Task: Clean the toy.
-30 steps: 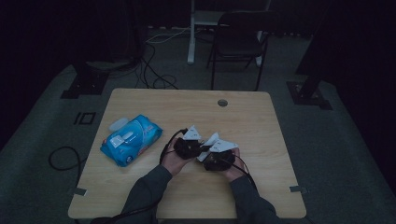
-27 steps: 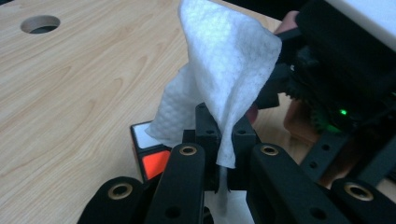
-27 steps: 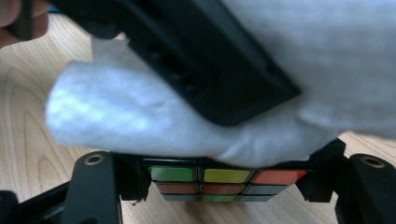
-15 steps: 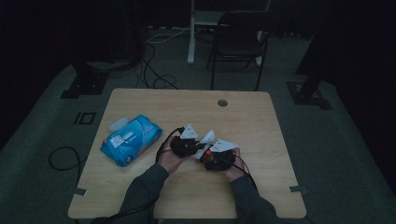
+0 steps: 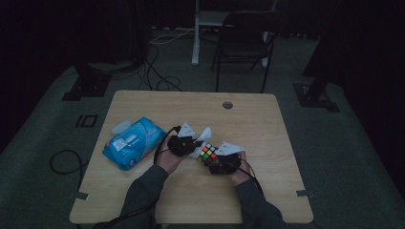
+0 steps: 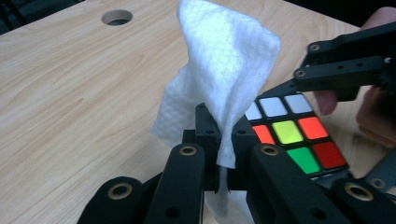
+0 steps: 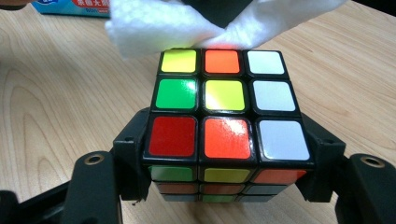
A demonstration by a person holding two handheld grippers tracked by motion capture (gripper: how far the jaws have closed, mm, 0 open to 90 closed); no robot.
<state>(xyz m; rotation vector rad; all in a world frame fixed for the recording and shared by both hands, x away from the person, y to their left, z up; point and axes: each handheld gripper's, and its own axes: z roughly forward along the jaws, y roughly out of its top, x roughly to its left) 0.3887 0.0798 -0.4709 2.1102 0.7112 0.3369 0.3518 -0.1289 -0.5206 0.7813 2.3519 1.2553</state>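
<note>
Left tongs [image 6: 219, 154] pinching upright wipe [image 6: 224, 79], right tongs [image 7: 224, 158] clamping level, seemingly unsolved cube [image 7: 224, 112]

The high view looks forward and down on the whole desk [image 5: 267, 124] from well above. Each claw camera sits close, looking along its own jaws (low over the wood); both share the puzzle cube [image 7: 223, 121] and the white wipe [image 6: 224, 70].

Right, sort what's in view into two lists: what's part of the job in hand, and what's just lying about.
In use:
- left gripper, shut on the white wipe
- right gripper, shut on the puzzle cube

Lying about:
- blue wipes pack, untouched on the table
- folding chair and cables on the floor behind
</note>
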